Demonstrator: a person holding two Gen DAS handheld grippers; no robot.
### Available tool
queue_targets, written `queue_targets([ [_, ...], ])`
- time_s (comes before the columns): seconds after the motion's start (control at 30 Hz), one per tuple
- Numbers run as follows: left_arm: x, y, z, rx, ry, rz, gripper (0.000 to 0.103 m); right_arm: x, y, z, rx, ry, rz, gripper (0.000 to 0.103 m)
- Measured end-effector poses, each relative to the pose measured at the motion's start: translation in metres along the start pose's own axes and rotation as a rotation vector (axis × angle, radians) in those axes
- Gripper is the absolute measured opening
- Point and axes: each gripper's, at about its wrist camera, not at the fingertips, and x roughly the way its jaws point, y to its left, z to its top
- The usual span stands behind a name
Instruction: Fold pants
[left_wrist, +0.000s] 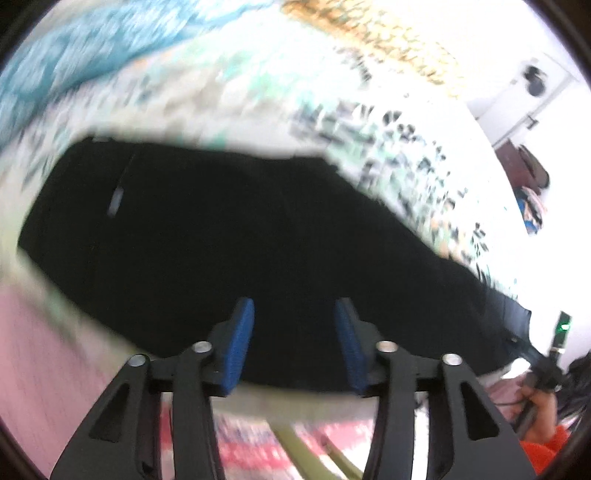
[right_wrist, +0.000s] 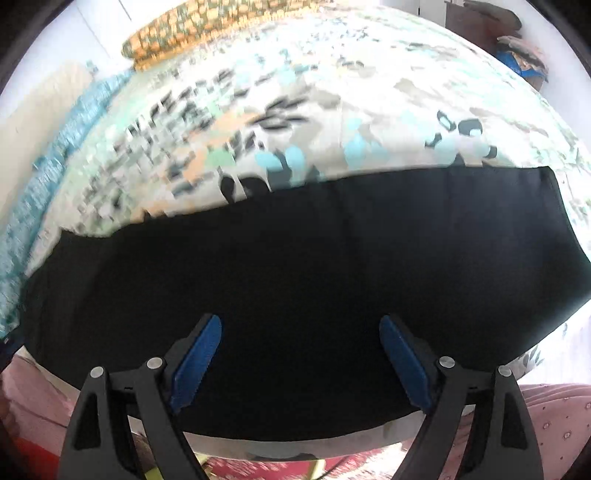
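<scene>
Black pants (left_wrist: 229, 236) lie flat along the near edge of a bed with a patterned sheet (left_wrist: 258, 99). In the right wrist view the pants (right_wrist: 314, 266) stretch across the whole width. My left gripper (left_wrist: 294, 314) is open and empty, its blue pads over the pants' near edge. My right gripper (right_wrist: 300, 332) is open wider and empty, also over the near part of the pants. In the left wrist view the other gripper (left_wrist: 543, 358) shows at the far right, by the pants' end.
A yellow patterned pillow (right_wrist: 207, 26) lies at the far side of the bed. A blue blanket (right_wrist: 48, 147) runs along the left. Dark furniture with clothes (left_wrist: 528, 173) stands by the wall. A red patterned rug (right_wrist: 351, 461) lies below the bed edge.
</scene>
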Motion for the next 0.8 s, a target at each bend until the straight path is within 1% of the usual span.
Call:
queue_targets([
  [0.03, 0.008, -0.002, 0.01, 0.034, -0.024, 0.022, 0.058, -0.003, -0.003, 0.005, 0.02, -0.015, 0.009, 0.087],
  [0.07, 0.019, -0.001, 0.019, 0.059, -0.035, 0.061, 0.059, -0.005, -0.008, 0.009, 0.044, -0.025, 0.015, 0.087],
  [0.1, 0.028, 0.002, 0.024, 0.069, -0.032, 0.091, 0.059, -0.008, -0.018, 0.015, 0.078, -0.031, 0.027, 0.087],
  [0.17, 0.059, 0.016, 0.03, 0.052, 0.017, 0.183, 0.059, -0.016, -0.042, 0.025, 0.158, -0.048, 0.052, 0.087],
  [0.23, 0.076, 0.031, 0.026, 0.025, 0.035, 0.213, 0.058, -0.022, -0.077, 0.038, 0.25, -0.061, 0.079, 0.087],
  [0.27, 0.078, 0.035, 0.023, 0.025, 0.016, 0.203, 0.059, -0.018, -0.1, 0.046, 0.288, -0.039, 0.091, 0.087],
  [0.3, 0.077, 0.033, 0.02, 0.035, -0.008, 0.202, 0.06, -0.012, -0.12, 0.053, 0.311, 0.002, 0.088, 0.087],
  [0.33, 0.078, 0.03, 0.019, 0.05, -0.013, 0.208, 0.064, -0.007, -0.137, 0.058, 0.328, 0.04, 0.079, 0.087],
  [0.37, 0.078, 0.025, 0.018, 0.072, -0.005, 0.221, 0.068, -0.002, -0.162, 0.062, 0.387, 0.072, 0.084, 0.084],
  [0.4, 0.079, 0.022, 0.018, 0.087, -0.002, 0.231, 0.075, -0.001, -0.185, 0.066, 0.464, 0.074, 0.128, 0.081],
  [0.43, 0.079, 0.018, 0.016, 0.104, -0.003, 0.246, 0.08, -0.005, -0.206, 0.07, 0.526, 0.059, 0.152, 0.072],
  [0.47, 0.08, 0.015, 0.013, 0.124, -0.007, 0.27, 0.081, -0.009, -0.219, 0.075, 0.538, 0.044, 0.129, 0.07],
  [0.53, 0.08, 0.012, 0.011, 0.136, -0.011, 0.285, 0.083, -0.028, -0.236, 0.089, 0.487, 0.001, 0.037, 0.07],
  [0.57, 0.08, 0.011, 0.01, 0.137, -0.012, 0.288, 0.083, -0.036, -0.24, 0.094, 0.456, -0.016, 0.018, 0.07],
  [0.63, 0.075, 0.015, 0.007, 0.138, -0.012, 0.287, 0.085, -0.047, -0.245, 0.099, 0.384, -0.023, 0.024, 0.07],
  [0.7, 0.078, 0.013, 0.008, 0.14, -0.012, 0.288, 0.087, -0.05, -0.252, 0.1, 0.326, 0.007, 0.038, 0.07],
  [0.8, 0.081, 0.01, 0.01, 0.14, -0.012, 0.293, 0.089, -0.041, -0.246, 0.096, 0.237, 0.044, 0.062, 0.07],
])
